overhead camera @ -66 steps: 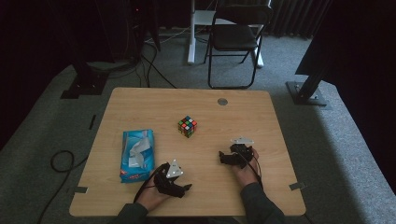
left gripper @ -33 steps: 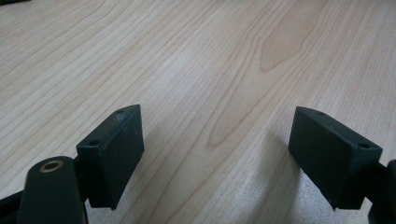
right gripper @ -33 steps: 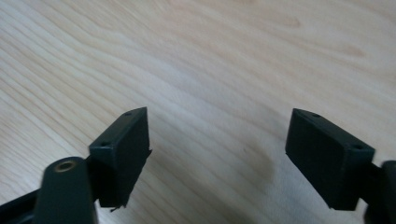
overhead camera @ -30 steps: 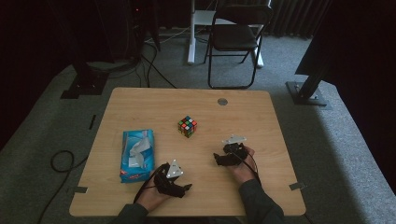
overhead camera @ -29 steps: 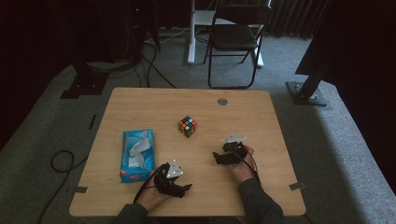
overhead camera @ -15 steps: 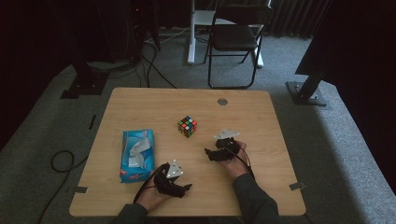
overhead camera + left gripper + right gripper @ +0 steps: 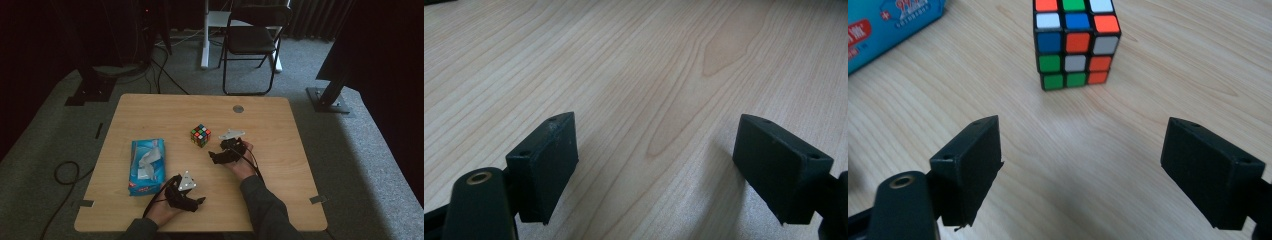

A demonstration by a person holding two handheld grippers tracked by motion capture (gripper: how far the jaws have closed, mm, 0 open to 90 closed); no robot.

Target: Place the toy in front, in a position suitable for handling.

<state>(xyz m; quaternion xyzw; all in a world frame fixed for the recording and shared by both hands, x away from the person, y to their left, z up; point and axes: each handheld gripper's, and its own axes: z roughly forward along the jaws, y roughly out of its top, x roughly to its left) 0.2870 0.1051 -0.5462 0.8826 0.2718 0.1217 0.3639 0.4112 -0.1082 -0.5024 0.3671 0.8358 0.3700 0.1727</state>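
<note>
Near the middle of the table [image 7: 150, 107], just left of the right gripper [image 7: 216, 157]: the cube [image 7: 200, 135], sitting flat on the wood, still untouched. Jaws on that gripper spread wide, just been opening further, nothing between them yet. Looks like a reach for the cube, so best bet probably: keep the jaws wide, line them up square with two opposite faces rather than across a corner, slide in low until the cube sits centred between the pads, then close. Coming in skewed would likely spin it or shove it away.

Left gripper [image 7: 200, 201] parked near the front edge, jaws also wide apart, nothing but bare wood between them.

From the right gripper view: cube [image 7: 1075, 42] dead ahead but well short of the pads, with sticker colours readable and a corner of the blue tissue box [image 7: 888, 25] at top left. From the high view: whole layout instead, tissue box [image 7: 146, 165] left of the cube, a chair [image 7: 252, 42] beyond the table, and both hands at once.
</note>
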